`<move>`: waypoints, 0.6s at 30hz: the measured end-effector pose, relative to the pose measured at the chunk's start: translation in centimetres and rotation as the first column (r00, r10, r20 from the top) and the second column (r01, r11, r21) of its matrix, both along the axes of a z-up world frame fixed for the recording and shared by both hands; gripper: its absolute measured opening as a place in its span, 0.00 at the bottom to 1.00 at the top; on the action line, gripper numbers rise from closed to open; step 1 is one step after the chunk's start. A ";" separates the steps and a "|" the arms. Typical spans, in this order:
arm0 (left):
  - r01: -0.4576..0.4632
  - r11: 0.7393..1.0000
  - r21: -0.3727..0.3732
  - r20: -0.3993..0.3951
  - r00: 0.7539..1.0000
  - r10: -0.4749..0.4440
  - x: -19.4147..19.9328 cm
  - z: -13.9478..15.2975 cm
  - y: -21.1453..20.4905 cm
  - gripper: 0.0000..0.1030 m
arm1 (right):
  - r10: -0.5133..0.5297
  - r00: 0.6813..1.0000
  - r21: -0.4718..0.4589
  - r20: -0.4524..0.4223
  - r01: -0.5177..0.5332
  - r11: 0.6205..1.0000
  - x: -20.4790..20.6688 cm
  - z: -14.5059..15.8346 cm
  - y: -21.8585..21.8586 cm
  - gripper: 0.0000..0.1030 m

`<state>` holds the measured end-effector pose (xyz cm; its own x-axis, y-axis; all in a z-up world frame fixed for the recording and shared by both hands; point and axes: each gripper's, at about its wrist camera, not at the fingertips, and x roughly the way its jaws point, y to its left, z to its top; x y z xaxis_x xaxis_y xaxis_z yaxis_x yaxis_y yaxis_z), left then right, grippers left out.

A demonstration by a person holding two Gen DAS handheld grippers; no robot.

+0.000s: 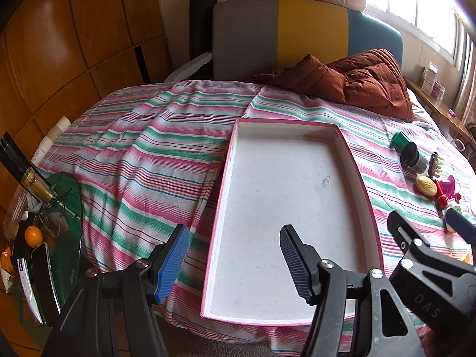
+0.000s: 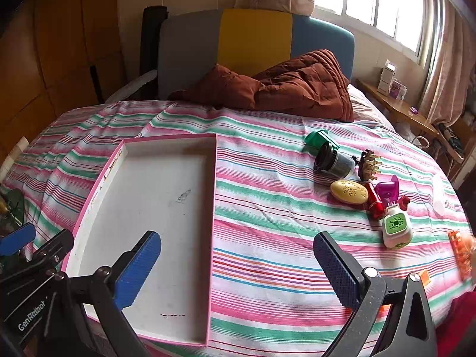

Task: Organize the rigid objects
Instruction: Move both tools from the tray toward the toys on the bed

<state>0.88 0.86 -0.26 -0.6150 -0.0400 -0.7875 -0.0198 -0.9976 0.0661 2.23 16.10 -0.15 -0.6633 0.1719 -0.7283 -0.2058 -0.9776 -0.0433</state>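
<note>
Both claws, the left gripper (image 1: 235, 255) and the right gripper (image 2: 238, 261), are wide open and hold nothing. The pink tray (image 2: 212, 196) is bare. The small toys (image 2: 354, 178) lie right of the tray on the bed

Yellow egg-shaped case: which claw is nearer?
Right. The right claw hovers open over the bedspread between the tray and the yellow egg-shaped case. The left claw hangs open over the tray's far side, further from it.
</note>
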 end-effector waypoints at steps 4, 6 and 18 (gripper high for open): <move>0.024 1.000 -0.002 0.004 1.000 -0.024 0.3 -0.1 0.7 0.63 | -0.015 1.000 0.013 -0.008 0.015 1.000 0.5 0.5 0.9 1.00; 0.038 0.999 -0.006 0.004 0.999 -0.038 0.5 -0.1 1.1 0.63 | -0.028 1.000 0.011 -0.010 0.028 1.000 0.8 0.7 1.5 1.00; 0.115 0.993 -0.018 0.008 0.993 -0.115 1.3 0.0 4.2 0.63 | -0.105 0.994 0.014 -0.014 0.105 0.994 2.5 1.3 5.8 1.00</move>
